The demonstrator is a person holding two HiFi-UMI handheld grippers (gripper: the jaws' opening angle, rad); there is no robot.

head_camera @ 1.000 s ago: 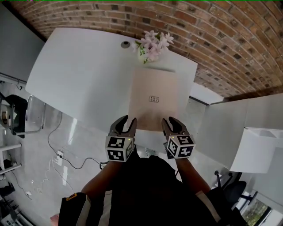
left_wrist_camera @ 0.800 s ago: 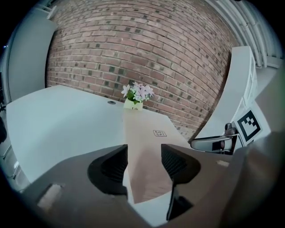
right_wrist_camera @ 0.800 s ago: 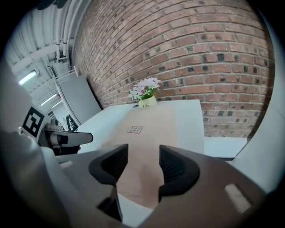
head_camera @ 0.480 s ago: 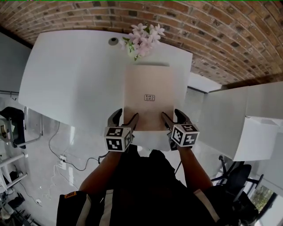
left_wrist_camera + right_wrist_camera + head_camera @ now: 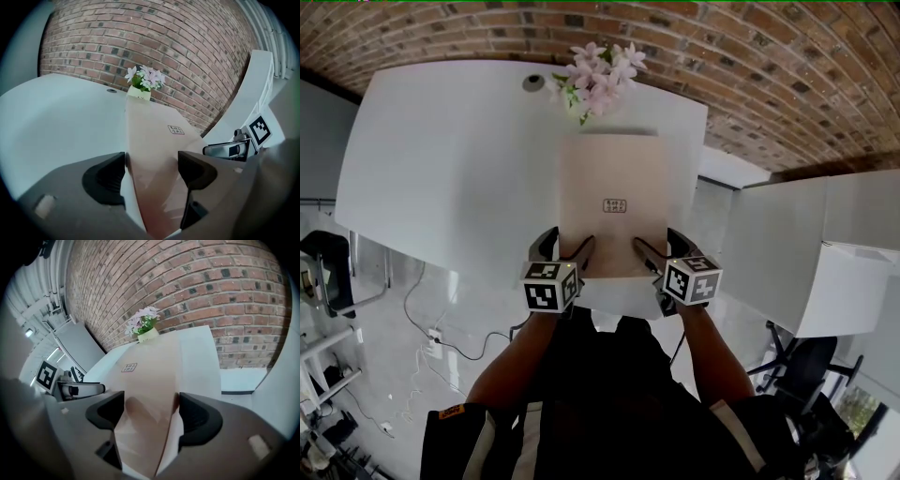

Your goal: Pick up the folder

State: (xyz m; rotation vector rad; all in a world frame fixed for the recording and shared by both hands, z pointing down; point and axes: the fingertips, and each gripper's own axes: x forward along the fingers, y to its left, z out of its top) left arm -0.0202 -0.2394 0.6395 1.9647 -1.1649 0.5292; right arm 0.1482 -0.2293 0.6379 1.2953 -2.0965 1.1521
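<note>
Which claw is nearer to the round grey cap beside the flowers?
Left. The left claw sits at the folder's near left corner, on the cap's side; the right claw at its near right corner. Both have just been opening, folder edge between jaws.

Clothing: black top (image 5: 609, 398), with pale reflective bands (image 5: 480, 448) running down both sides of the front. There is a small orange-yellow patch (image 5: 450, 413) near the left band.

Hardware, left gripper (image 5: 567, 242): two black curved jaws on a dark body. Behind them sits a marker cube (image 5: 549, 286), white with black square codes.

Hardware, right gripper (image 5: 656, 241): same build, with its own cube (image 5: 692, 279).

Close views: the bodies are matt grey. The moulded black pads (image 5: 104, 179) have hollowed inner faces. A small pale tab (image 5: 44, 206) sits on the outer shoulder. The right unit has a silver metal section (image 5: 224, 150) under its cube.
</note>
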